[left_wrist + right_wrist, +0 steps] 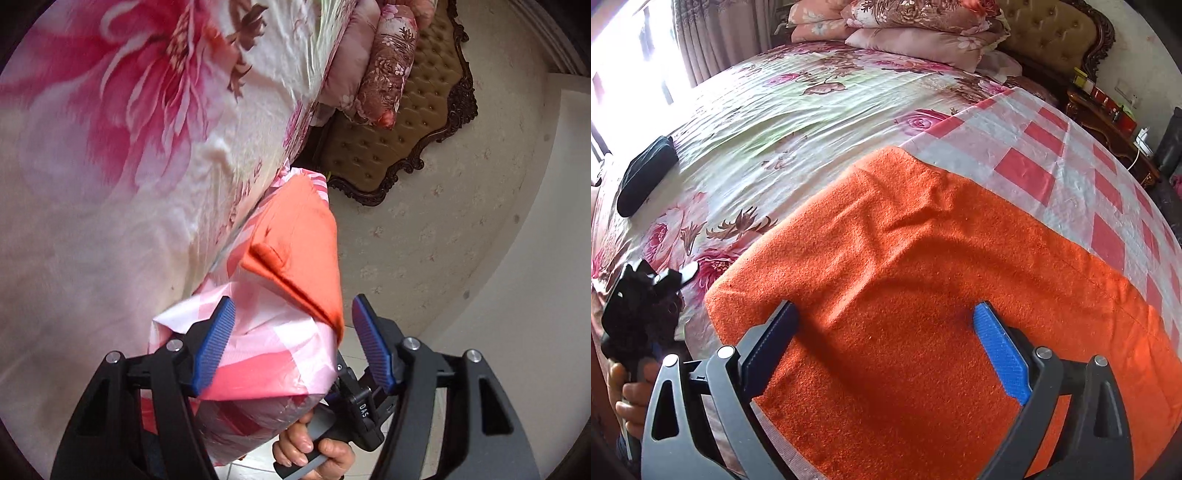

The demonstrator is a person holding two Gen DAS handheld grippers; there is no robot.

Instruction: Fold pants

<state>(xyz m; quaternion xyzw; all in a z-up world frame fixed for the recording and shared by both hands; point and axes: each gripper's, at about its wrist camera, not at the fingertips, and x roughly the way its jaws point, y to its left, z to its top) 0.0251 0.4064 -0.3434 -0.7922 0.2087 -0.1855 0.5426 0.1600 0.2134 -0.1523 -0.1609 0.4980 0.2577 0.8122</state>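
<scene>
- The right gripper (pixel 884 314) tilts steeply down over the orange pants (pixel 923 295); its jaws stand wide apart, one blue pad (pixel 1001 354) on each side of a stretch of cloth, and I cannot tell whether the tips press into it.
- The pants lie flat straight under and ahead of that gripper, folded into a broad block whose near left corner sits just outside the left finger.
- Beyond the pants, up and to the right of the gripper, a pink checked cloth (pixel 1052 155) lies beneath them on the floral bedsheet (pixel 768 122).
- Far ahead are stacked pillows (pixel 916 33) against a tufted headboard (pixel 1049 40); far left on the sheet lies a dark bundle (pixel 646 177).
- The left gripper (pixel 639 310) shows at the lower left of the right gripper, off the pants' edge, with a hand (pixel 631 402) on its handle.
- In the left wrist view, the left gripper (pixel 291 321) is rolled onto its side, so the bed stands like a wall at its left.
- Its jaws are apart with nothing pinched; the checked cloth's edge and an orange fold of the pants (pixel 299 236) lie between and ahead of the pads, which do not press on them.
- Below that gripper, fingers (pixel 295 443) wrap a grey handle, that of the other gripper.
</scene>
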